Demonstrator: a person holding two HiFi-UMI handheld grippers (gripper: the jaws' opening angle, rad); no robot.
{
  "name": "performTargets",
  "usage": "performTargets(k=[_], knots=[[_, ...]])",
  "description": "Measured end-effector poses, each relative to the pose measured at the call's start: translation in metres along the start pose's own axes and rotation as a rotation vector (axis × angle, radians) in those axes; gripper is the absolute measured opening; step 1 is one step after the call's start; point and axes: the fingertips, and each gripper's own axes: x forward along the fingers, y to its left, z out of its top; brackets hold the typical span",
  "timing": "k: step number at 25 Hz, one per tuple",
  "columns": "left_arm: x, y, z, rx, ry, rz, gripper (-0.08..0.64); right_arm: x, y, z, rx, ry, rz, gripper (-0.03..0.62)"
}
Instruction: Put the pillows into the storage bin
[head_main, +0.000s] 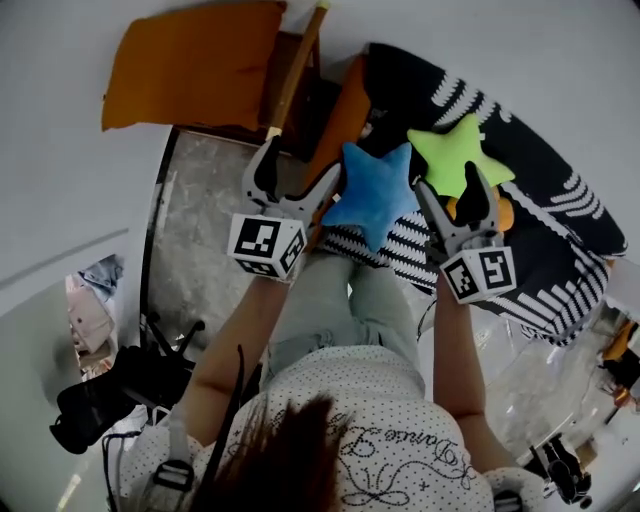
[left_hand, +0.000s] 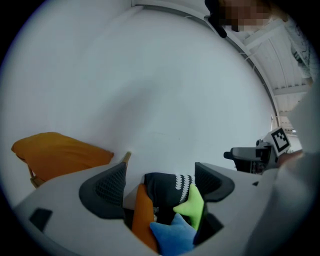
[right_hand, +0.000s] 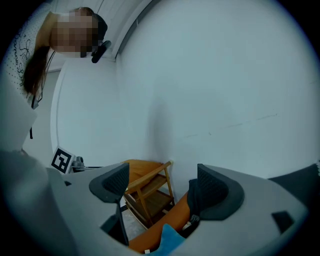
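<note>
Black white-patterned storage bin at right centre, green star pillow on top inside, blue star pillow at its near rim, left gripper and right gripper flanking it, both claws spread, pinching nothing

even, soft daylight, brightest on the pale wall. strong fisheye bending and dark vignette at every edge. both gripper views look slightly hazy; shadows stay faint.
</note>
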Motion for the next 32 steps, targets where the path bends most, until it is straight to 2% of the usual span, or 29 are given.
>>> performTargets(k=[3,10,13,17,21,25,28,32], knots=[[0.008,0.011,-0.019,-0.008,0.026,0.016,0.417,0.02,-0.012,-0.02,0.01,0.027,0.011,0.414],[0.014,0.018,-0.07,-0.051,0.077,0.085,0.417,0.062,-0.022,-0.073,0.005,0.113,0.103,0.414],[0.021,0.019,-0.097,-0.053,0.112,0.099,0.417,0.08,-0.024,-0.106,0.03,0.148,0.144,0.414],[0.037,0.029,-0.128,-0.037,0.096,0.093,0.417,0.11,-0.029,-0.156,0.023,0.176,0.179,0.417],[0.036,0.041,-0.175,-0.06,0.13,0.128,0.417,0.127,-0.033,-0.218,0.028,0.276,0.198,0.417],[0.039,0.051,-0.213,-0.085,0.155,0.151,0.417,0.143,-0.038,-0.271,-0.004,0.371,0.221,0.421],[0.04,0.057,-0.233,-0.082,0.169,0.156,0.417,0.154,-0.036,-0.301,-0.061,0.432,0.239,0.431],[0.037,0.066,-0.257,-0.095,0.191,0.171,0.417,0.164,-0.032,-0.335,-0.161,0.525,0.273,0.501]])
